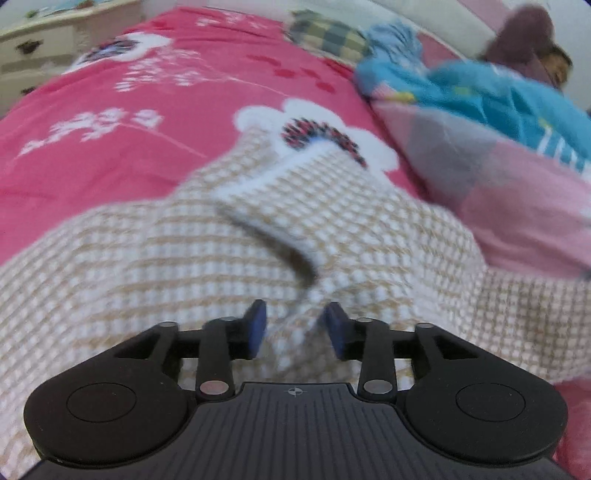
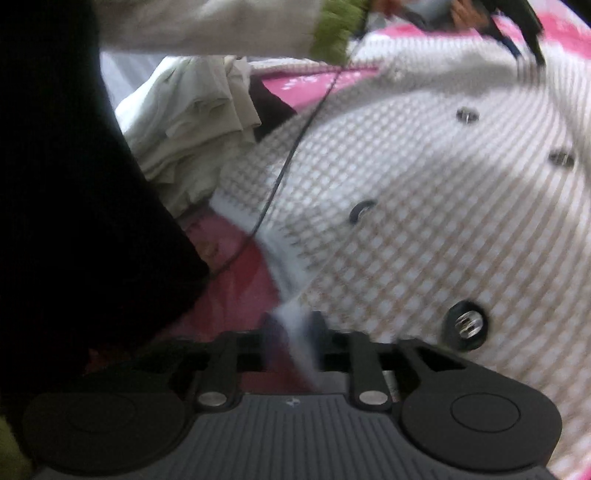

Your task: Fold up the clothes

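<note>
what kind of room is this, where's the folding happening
Most likely a bedroom, with the folding done on a bed: a pink floral bedspread spreads under the checked knit cardigan, a cream dresser stands beyond it, and a rumpled blue blanket lies alongside.

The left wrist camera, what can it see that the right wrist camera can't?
Only the left wrist view shows the blue clothes, a plaid pillow and the white dresser. Only the right wrist view shows the dark buttons, a crumpled white cloth, a thin black cable and a person's sleeve. Both show the beige checked knit garment lying on the pink bedspread, with fabric between each hand-held gripper's fingers.
</note>
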`<state>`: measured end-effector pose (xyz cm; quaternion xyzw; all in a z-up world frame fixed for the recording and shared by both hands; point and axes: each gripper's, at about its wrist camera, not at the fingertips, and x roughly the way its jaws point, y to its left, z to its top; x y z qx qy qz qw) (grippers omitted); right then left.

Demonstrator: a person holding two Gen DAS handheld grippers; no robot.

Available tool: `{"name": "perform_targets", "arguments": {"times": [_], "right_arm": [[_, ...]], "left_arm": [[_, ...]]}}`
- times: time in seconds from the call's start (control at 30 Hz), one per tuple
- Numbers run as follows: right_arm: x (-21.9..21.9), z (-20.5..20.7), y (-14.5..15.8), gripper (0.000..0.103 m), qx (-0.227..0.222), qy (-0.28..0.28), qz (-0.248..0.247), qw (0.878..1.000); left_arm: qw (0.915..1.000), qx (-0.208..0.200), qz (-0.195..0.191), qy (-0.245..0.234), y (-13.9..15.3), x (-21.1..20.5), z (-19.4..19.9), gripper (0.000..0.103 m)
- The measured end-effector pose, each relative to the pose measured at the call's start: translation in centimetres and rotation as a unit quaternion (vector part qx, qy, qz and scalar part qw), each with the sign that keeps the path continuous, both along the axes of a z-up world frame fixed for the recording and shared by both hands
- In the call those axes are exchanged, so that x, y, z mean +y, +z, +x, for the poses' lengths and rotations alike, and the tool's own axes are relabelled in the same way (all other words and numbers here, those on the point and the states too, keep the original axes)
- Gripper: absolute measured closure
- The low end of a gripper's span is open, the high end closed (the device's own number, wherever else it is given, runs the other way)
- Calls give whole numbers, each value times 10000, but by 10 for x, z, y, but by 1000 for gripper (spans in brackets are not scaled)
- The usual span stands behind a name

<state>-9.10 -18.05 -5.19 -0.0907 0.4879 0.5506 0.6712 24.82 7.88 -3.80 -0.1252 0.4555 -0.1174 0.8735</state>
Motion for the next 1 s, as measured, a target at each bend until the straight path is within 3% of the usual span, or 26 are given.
{"name": "perform_targets", "arguments": {"times": [0.17, 0.27, 0.33, 0.43, 0.5, 0.6, 0.67, 0.77, 0.83, 0.9, 1.0], "right_arm": [[-23, 21, 26, 57, 245, -741, 426, 9960], [-58, 52, 46, 55, 147, -1787, 808, 9805], [-82, 70, 54, 55, -153, -2569, 821, 9628], [-99, 84, 47, 52, -565, -3242, 437, 9433], [-98, 87, 27, 54, -458, -3278, 118, 9436], [-81, 90, -2, 61, -295, -3032, -837, 9488], [-71, 98, 16, 61, -477, -2816, -908, 9540], [-66, 124, 67, 54, -1196, -2816, -569, 9504], [-66, 147, 96, 39, -1657, -3119, -510, 9342], [-76, 174, 106, 30, -1740, -3865, -635, 9035], [-104, 202, 85, 29, -799, -4965, -320, 8637]], "left_arm": [[9970, -644, -59, 434, 37, 28, -37, 60], [9979, -587, -259, -118, 50, 20, -61, 60], [9952, -333, -227, -888, 46, -5, -83, 60], [9781, 118, -41, -2079, 30, -49, -123, 60], [9599, 311, 191, -2780, 13, -77, -154, 60], [9414, 395, 783, -3256, -17, -102, -188, 60], [9350, 39, 1090, -3374, -19, -106, -201, 59], [9400, 206, 963, -3267, -18, -101, -197, 59], [9436, 324, 789, -3198, -19, -94, -193, 59], [9470, 370, 663, -3121, -20, -89, -190, 59], [9474, 277, 656, -3120, -21, -86, -192, 59]]}}
